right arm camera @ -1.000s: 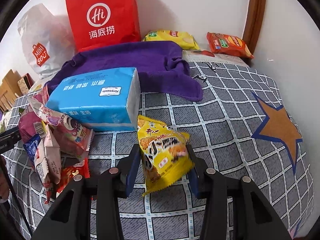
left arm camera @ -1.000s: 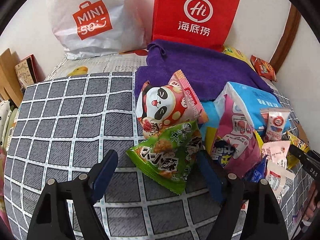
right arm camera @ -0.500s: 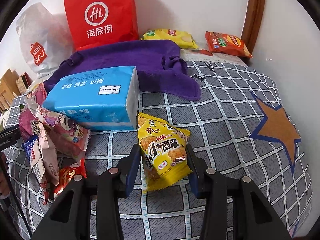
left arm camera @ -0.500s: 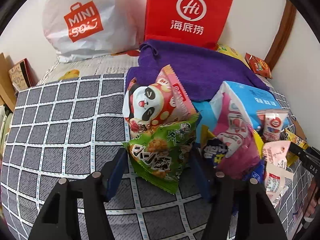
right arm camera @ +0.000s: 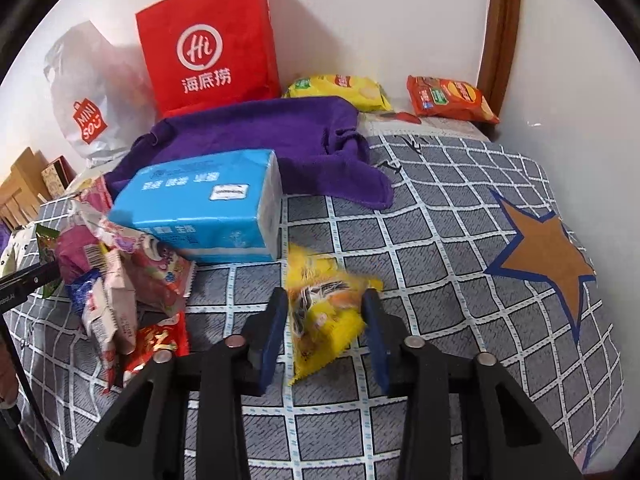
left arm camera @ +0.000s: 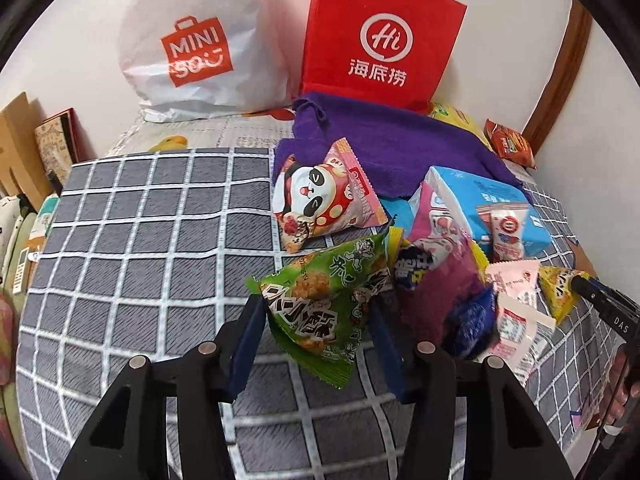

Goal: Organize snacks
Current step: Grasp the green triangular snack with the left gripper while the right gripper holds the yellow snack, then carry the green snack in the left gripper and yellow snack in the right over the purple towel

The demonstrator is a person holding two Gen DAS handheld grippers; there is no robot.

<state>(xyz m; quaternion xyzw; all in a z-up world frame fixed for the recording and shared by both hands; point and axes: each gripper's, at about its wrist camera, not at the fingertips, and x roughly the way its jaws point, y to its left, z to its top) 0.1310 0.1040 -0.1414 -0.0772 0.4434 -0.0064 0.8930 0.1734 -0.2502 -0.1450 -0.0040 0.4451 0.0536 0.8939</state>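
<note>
Snacks are barely sorted yet. Left wrist view: the left gripper (left arm camera: 316, 320) has just been closing and now pinches the green snack packet (left arm camera: 320, 304) between its jaws, while a mixed snack pile (left arm camera: 460, 280) lies just right of them.

Right wrist view: the right gripper (right arm camera: 326, 320), also just closing, squeezes the yellow snack packet (right arm camera: 324, 312); the blue tissue pack (right arm camera: 208, 204) sits beyond the jaws, untouched.
</note>
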